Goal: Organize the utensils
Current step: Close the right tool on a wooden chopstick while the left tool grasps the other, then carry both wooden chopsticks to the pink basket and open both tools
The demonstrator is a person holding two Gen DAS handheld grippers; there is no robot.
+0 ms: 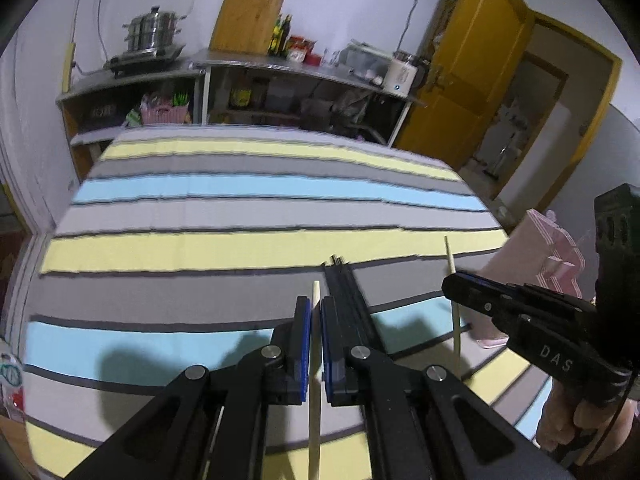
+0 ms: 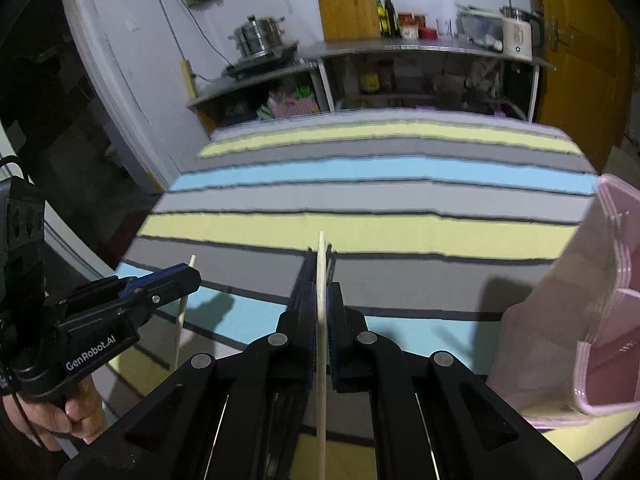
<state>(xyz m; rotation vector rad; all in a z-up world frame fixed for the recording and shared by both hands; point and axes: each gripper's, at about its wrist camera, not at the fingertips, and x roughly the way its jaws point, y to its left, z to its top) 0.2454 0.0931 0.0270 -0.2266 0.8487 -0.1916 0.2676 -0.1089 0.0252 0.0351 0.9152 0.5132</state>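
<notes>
The striped cloth [image 1: 256, 208] covers the work surface in bands of grey, yellow and blue that run across both wrist views. Behind it stands a metal counter [image 1: 296, 68] carrying a steel pot [image 1: 154, 32], a wooden cutting board [image 1: 246, 18] leaning on the wall, and bottles.

A pink basket [image 2: 592, 320] stands at the right edge of the cloth, its open compartments facing the right wrist camera. In the left wrist view it appears beyond the right gripper [image 1: 450, 286].

The left gripper [image 1: 315, 344] has its jaws drawn narrow and clamped on a pale wooden chopstick [image 1: 315, 392]. The stick's long axis runs along the gripper fingers, tip pointing forward, away from the camera; the tail passes back between the fingers toward the lens. In the right wrist view this same stick hangs steeply below the gripper over the near left part of the cloth.

The right gripper likewise has narrow jaws closed on a second pale chopstick [image 2: 321, 320]. Its long axis also follows the fingers, tip forward past the pads. In the left wrist view this stick stands near vertical, just beside the basket.

Dark chopsticks [image 1: 344, 280] lie on the cloth beyond the left gripper, long axis pointing away toward the counter.
</notes>
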